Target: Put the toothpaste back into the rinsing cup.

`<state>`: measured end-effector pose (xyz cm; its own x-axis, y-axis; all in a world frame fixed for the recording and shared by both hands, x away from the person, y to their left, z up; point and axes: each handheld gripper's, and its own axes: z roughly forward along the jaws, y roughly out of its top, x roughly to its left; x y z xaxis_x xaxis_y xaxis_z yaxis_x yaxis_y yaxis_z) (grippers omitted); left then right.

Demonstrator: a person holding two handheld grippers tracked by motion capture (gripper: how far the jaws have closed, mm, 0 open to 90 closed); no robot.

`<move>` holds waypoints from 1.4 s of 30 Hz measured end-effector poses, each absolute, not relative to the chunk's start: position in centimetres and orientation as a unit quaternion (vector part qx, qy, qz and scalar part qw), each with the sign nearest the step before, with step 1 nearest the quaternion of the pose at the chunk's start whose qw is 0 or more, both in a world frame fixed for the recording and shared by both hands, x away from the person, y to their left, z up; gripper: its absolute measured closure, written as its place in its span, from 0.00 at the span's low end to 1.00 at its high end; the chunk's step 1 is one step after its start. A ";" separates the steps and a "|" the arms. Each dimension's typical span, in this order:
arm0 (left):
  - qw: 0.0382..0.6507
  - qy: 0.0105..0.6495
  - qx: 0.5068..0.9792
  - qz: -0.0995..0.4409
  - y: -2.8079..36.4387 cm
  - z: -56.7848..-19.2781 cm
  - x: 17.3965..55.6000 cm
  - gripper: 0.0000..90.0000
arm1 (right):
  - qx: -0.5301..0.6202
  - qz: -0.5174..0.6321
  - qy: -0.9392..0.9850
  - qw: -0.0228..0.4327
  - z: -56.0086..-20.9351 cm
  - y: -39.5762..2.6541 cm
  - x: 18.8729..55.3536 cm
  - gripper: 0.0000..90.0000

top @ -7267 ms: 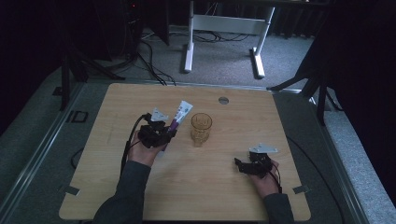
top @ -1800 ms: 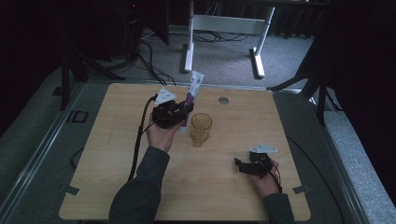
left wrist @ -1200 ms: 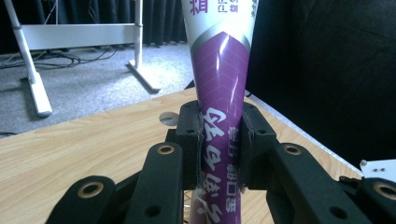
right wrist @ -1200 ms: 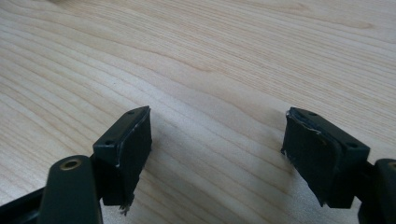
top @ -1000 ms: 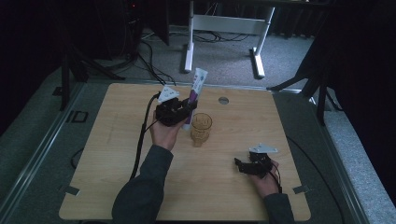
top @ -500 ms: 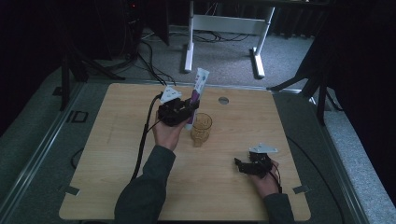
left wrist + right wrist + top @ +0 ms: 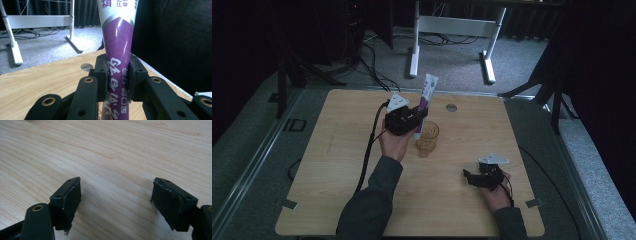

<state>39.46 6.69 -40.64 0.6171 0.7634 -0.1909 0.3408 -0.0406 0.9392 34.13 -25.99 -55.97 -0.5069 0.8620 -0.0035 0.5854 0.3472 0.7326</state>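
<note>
**Tube held upright beside the glass**

The desk point(image 7: 337, 170) is a pale wooden top, mostly bare, with a small round hole point(image 7: 451, 107) near its far edge. Near the middle stands an amber glass point(image 7: 428, 138), upright and empty as far as can be seen. The left tool point(image 7: 411, 119) hangs just above and left of the glass, its jaws closed on a purple and white tube point(image 7: 426, 97); the tube stands nearly upright, broad flat end up, lower end down by the glass's rim. In the left gripper view the pads pinch the tube point(image 7: 117, 75) across its narrow part. The right tool point(image 7: 473, 177) rests on the desk at the near right, jaws spread wide with nothing between them.

The step in hand looks like standing the tube in the glass. To do it well, centre the lower end over the mouth, lower it straight, and release only once it is well inside, since the glass could tip.
</note>
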 end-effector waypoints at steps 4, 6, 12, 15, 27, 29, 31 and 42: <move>0.570 0.395 0.696 0.187 6.6 -40.8 39.6 0.81 | 0.454 0.346 0.796 0.200 -56.0 -26.0 34.1 0.26; 0.573 0.395 0.694 0.186 6.5 -40.9 39.6 0.81 | 0.454 0.346 0.796 0.200 -56.0 -26.0 34.1 0.26; 0.573 0.394 0.694 0.187 6.2 -41.1 39.9 0.81 | 0.454 0.346 0.797 0.200 -56.0 -26.0 34.1 0.26; 0.573 0.394 0.694 0.187 6.1 -41.3 40.0 0.81 | 0.454 0.346 0.797 0.200 -56.0 -26.0 34.1 0.26; 0.573 0.399 0.689 0.193 5.8 -41.8 40.7 0.81 | 0.453 0.346 0.797 0.200 -56.0 -26.0 34.1 0.26; 0.573 0.400 0.689 0.194 5.7 -41.9 40.8 0.81 | 0.453 0.346 0.797 0.199 -56.0 -26.0 34.1 0.26; 0.570 0.399 0.690 0.197 5.7 -42.1 40.9 0.81 | 0.453 0.346 0.797 0.198 -56.0 -26.0 34.1 0.26; 0.568 0.403 0.689 0.203 4.9 -43.0 41.6 0.81 | 0.453 0.346 0.797 0.199 -56.0 -26.0 34.2 0.26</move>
